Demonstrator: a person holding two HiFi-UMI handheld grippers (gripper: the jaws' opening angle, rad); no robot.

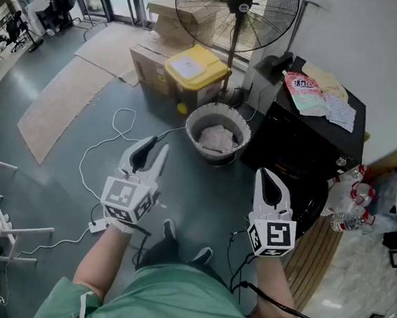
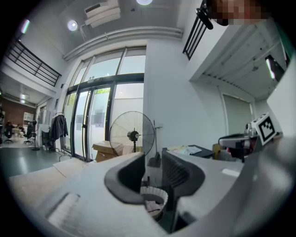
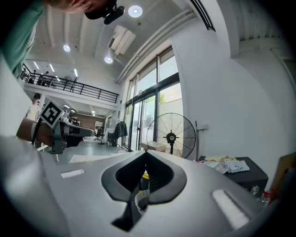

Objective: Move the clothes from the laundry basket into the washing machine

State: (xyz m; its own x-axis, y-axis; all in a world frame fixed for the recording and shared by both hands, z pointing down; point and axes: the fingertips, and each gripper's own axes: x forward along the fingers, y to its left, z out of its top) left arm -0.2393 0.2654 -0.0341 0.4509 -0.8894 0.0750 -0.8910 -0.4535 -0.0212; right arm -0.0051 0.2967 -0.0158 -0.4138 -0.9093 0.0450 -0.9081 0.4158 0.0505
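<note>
A round white laundry basket [image 1: 197,119] stands on the floor ahead of me with pale clothes [image 1: 217,138] inside. The black washing machine [image 1: 306,141] is just right of it, with papers on its top. My left gripper [image 1: 155,147] hovers short of the basket, level, jaws open and empty. In the left gripper view the left gripper [image 2: 152,162] frames the basket [image 2: 155,198] in its gap. My right gripper [image 1: 268,176] is held in front of the machine, shut on nothing. In the right gripper view the right gripper [image 3: 145,153] shows its tips meeting, with the basket [image 3: 140,199] glimpsed below.
A large standing fan [image 1: 236,10] rises behind the basket. A yellow-lidded bin [image 1: 196,70] and cardboard boxes [image 1: 158,41] sit at its left. A white cable [image 1: 97,152] loops over the floor. Water bottles [image 1: 352,206] stand right of the machine.
</note>
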